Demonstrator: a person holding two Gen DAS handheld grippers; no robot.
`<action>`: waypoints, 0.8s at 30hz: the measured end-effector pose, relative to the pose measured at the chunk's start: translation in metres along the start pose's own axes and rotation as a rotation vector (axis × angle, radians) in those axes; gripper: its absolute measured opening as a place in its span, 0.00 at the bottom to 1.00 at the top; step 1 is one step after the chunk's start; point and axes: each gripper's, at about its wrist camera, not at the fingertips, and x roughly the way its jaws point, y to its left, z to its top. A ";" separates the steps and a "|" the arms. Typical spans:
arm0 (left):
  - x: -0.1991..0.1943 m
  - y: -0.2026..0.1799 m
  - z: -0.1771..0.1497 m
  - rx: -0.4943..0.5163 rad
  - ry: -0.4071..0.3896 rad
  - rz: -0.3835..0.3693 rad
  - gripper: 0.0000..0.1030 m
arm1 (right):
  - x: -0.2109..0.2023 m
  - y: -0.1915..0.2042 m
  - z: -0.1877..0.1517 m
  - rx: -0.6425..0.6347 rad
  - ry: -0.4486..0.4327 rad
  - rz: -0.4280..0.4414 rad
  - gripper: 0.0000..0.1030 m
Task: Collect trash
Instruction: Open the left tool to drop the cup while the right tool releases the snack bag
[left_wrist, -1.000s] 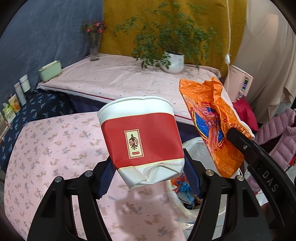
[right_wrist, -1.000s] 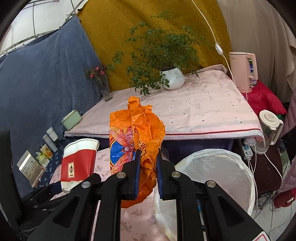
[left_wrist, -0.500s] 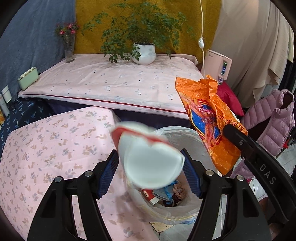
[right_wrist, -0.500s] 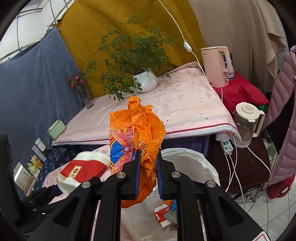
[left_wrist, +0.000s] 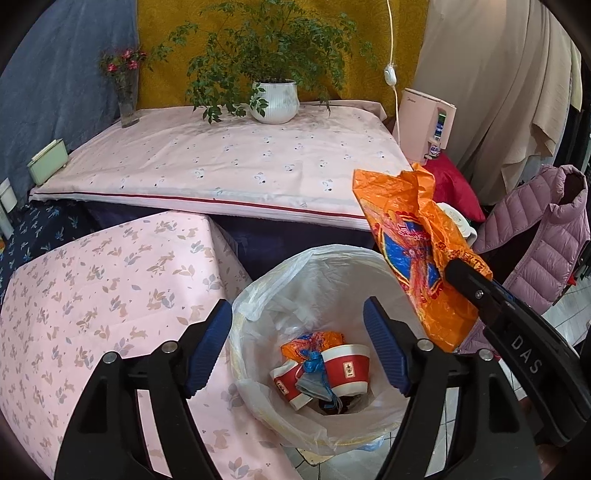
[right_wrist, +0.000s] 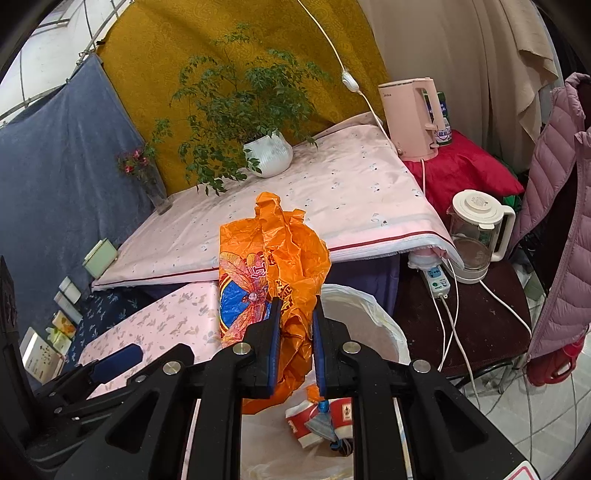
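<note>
The left gripper (left_wrist: 297, 345) hangs over the lined trash bin (left_wrist: 258, 291), its jaws just spread wider with nothing between the blue pads, and the red-and-white paper cup (left_wrist: 347, 367) lies on its side at the bottom of the bin, beside another cup (left_wrist: 286, 380) and a knotted orange bag (left_wrist: 312, 341). To the right, the right gripper (right_wrist: 295, 347) is clamped tight on a crumpled orange plastic bag (right_wrist: 273, 258), held above the bin's rim, just beside the pink floral tablecloth (left_wrist: 103, 280)
</note>
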 end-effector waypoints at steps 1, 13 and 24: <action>0.001 0.001 0.000 -0.004 0.001 0.004 0.68 | 0.001 0.000 -0.001 -0.001 0.004 -0.001 0.14; -0.002 0.025 -0.010 -0.034 -0.008 0.075 0.72 | 0.014 0.016 -0.012 -0.066 0.071 -0.002 0.18; -0.010 0.052 -0.024 -0.083 -0.022 0.147 0.82 | 0.022 0.044 -0.024 -0.149 0.111 0.004 0.39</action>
